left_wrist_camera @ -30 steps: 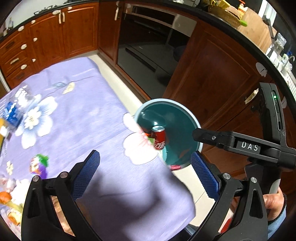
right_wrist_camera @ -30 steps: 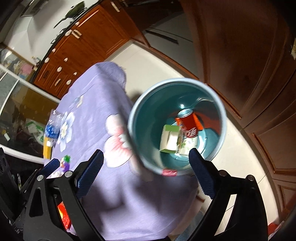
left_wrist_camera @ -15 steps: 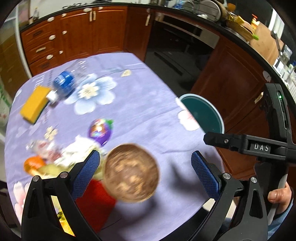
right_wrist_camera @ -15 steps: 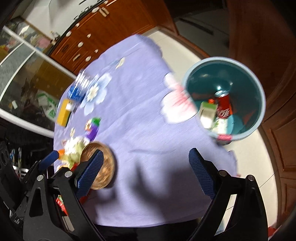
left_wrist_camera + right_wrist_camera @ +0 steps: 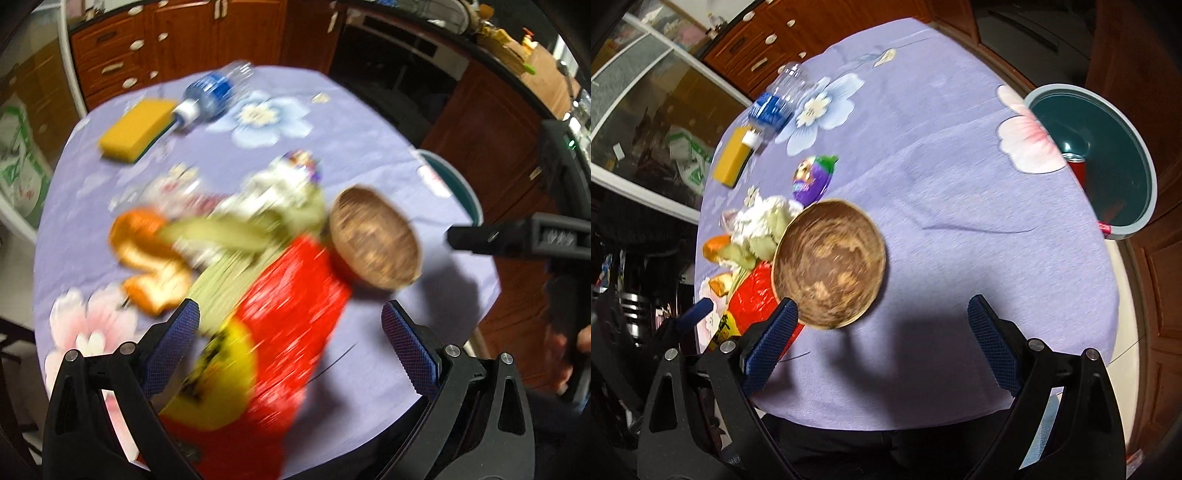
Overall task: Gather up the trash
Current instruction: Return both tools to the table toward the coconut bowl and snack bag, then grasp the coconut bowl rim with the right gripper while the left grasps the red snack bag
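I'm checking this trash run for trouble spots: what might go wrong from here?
The red wrapper lies partly under the wooden bowl, so pulling it may drag or tip the bowl. The trash sits tangled with peels; the open left tongs might grab several pieces. The bin stands off the table edge, so a carried piece may drop short.

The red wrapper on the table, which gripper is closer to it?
Left. The left gripper hangs open right over the red wrapper; the right gripper is open beside the wooden bowl, wrapper off its left finger.
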